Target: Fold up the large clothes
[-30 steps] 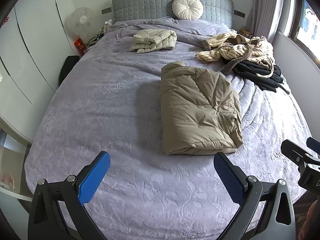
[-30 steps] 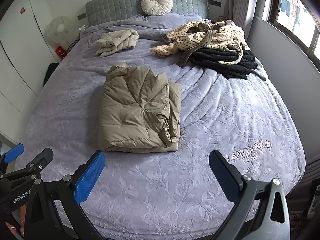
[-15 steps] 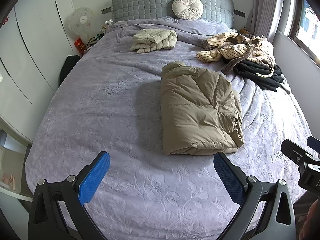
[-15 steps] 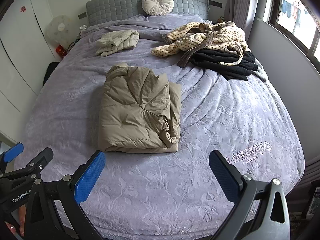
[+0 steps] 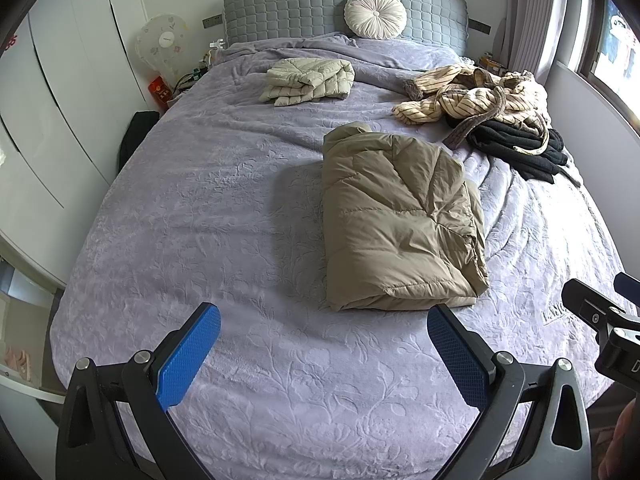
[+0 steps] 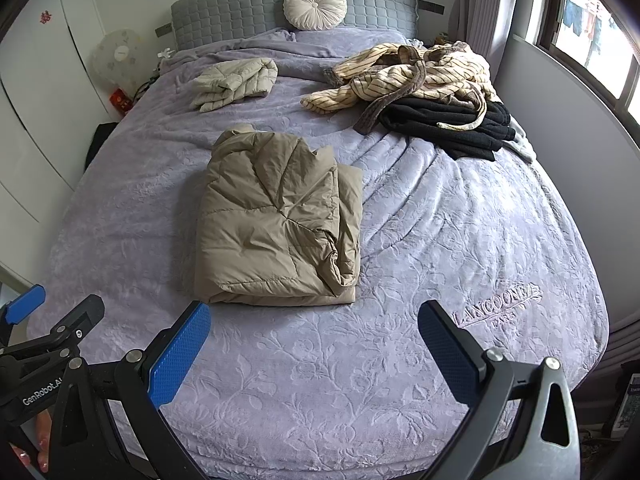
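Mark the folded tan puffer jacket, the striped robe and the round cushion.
folded tan puffer jacket (image 6: 276, 220), right wrist view, middle of top panel.
striped robe (image 6: 416, 76), right wrist view, bunched body.
round cushion (image 5: 375, 15), left wrist view, centre button.

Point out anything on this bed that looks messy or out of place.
The striped robe lies crumpled in a heap over the black clothes near the window side, belt trailing loose. The tan jacket and the cream jacket are folded.

bed (image 5: 208, 216) – tan jacket (image 5: 396, 224), cream jacket (image 5: 308, 80), robe pile (image 5: 480, 96)
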The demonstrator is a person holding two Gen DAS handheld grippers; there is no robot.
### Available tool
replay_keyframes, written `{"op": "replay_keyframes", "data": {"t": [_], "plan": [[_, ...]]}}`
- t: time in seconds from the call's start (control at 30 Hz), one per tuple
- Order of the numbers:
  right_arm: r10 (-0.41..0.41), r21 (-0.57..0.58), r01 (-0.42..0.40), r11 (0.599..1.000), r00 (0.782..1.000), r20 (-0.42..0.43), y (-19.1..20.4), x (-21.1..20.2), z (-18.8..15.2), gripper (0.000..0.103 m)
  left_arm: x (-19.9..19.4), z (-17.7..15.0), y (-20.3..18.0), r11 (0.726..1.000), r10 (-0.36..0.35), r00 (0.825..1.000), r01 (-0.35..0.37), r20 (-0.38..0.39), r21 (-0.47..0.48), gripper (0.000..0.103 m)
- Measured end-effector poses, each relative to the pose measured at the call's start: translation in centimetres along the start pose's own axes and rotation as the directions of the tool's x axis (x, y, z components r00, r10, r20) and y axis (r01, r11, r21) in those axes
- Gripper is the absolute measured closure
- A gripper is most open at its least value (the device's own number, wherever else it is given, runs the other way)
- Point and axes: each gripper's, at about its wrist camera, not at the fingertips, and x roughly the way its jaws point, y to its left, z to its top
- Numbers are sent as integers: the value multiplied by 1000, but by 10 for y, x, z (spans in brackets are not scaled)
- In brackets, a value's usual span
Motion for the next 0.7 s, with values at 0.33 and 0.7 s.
{"op": "replay_keyframes", "data": {"t": [0.33,0.7], "plan": [[-1,-1,1,1000,1000,-1,-1,1,1,0,0,0,0,1000,1,1000,-1,0,0,0],[-1,-2,1,1000,1000,-3,-1,2,1,0,1,1,-1,1000,3,1000,-3,-2,-1,0]]}}
